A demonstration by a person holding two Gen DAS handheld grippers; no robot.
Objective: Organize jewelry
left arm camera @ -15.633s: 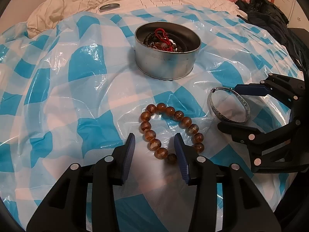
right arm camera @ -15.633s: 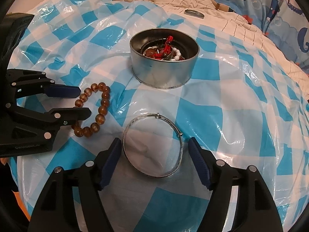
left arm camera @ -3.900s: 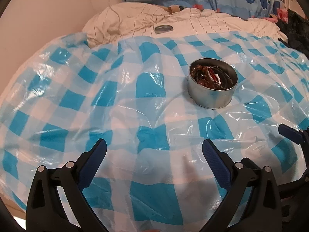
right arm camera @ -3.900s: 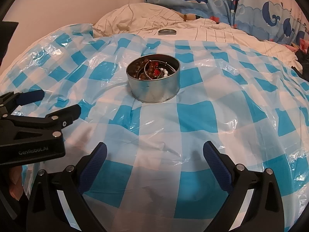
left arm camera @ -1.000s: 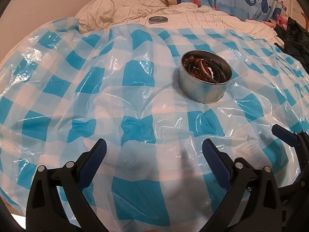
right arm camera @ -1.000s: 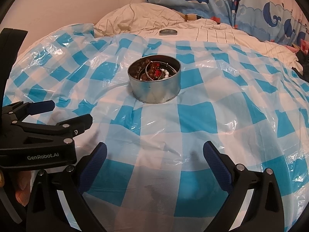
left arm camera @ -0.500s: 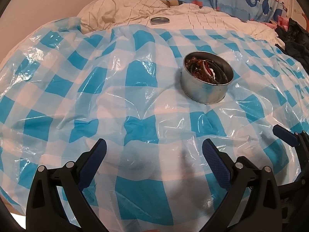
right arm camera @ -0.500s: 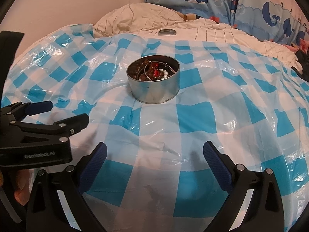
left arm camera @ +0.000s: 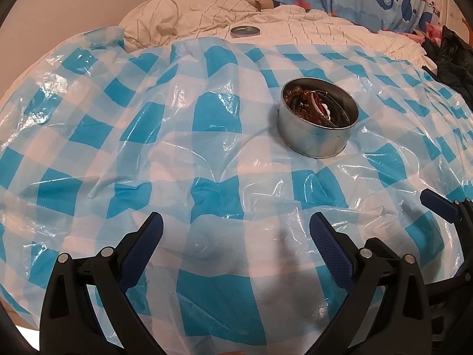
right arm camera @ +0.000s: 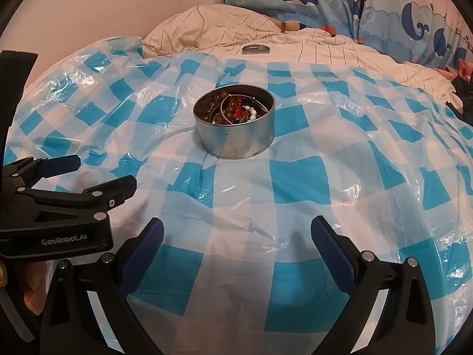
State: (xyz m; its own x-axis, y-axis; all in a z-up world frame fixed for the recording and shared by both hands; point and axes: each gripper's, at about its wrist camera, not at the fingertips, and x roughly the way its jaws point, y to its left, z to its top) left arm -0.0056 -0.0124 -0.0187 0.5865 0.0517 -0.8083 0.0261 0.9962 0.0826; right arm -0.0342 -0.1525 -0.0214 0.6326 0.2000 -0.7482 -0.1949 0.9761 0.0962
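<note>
With both grippers' fingers spread and empty: left gripper (left arm camera: 233,229), right gripper (right arm camera: 236,232), well short of tin (right arm camera: 235,136). Risk: tipping the jewelry-filled tin on the soft bed, or snagging the slippery plastic sheet (right arm camera: 298,174); lid (right arm camera: 255,49) not yet fitted.

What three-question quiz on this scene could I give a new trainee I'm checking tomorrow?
1. True or false: the left claw and right claw are both open and empty.
2. Where is the jewelry: A) loose on the checked plastic sheet, B) inside the round metal tin, C) in a claw?
3. What lies on the striped bedding beyond the sheet?

Key: 1 true. 2 B. 3 a round metal lid.
</note>
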